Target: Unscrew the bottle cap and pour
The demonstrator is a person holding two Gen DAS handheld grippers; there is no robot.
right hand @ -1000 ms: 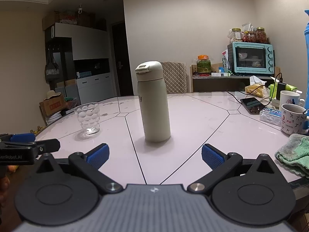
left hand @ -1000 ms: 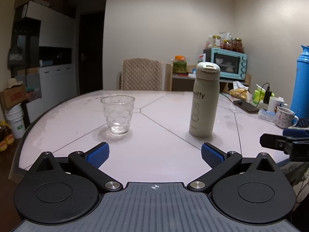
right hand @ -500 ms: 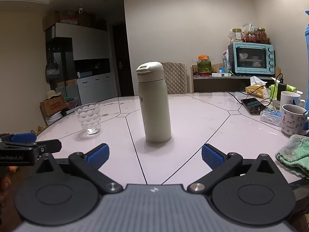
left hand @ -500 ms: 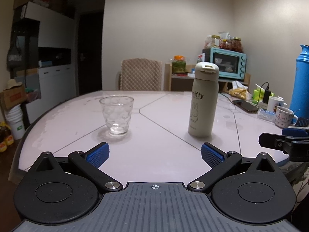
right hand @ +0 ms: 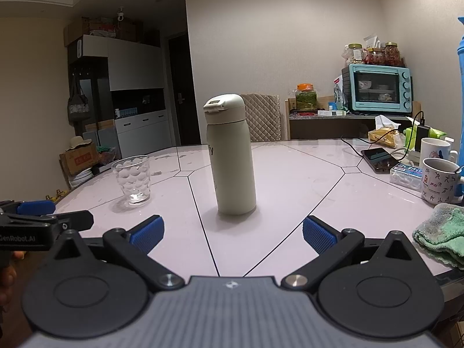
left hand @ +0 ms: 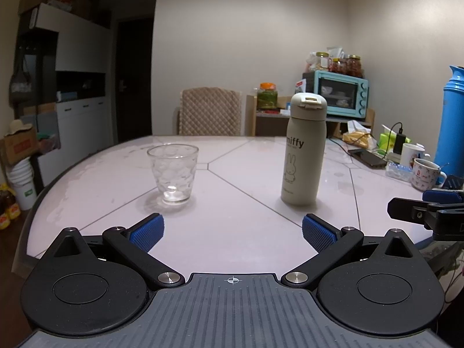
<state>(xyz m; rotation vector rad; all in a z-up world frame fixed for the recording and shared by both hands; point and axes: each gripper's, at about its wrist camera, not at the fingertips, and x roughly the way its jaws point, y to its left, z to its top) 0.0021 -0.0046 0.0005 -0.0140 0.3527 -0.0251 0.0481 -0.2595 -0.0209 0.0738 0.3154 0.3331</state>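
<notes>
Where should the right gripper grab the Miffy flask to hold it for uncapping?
Probably mid-body, from the near side, level. The flask stands upright, a plain cylinder, straight ahead of the open right gripper. That leaves the cap free, and the glass stands well clear to its left.

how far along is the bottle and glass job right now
Nothing looks done yet: the cap sits closed on the bottle, which stands upright on the table. Nothing is in hand; the left tongs and right tongs are open and short of it. The glass looks empty. Grasping, unscrewing and pouring remain.
</notes>
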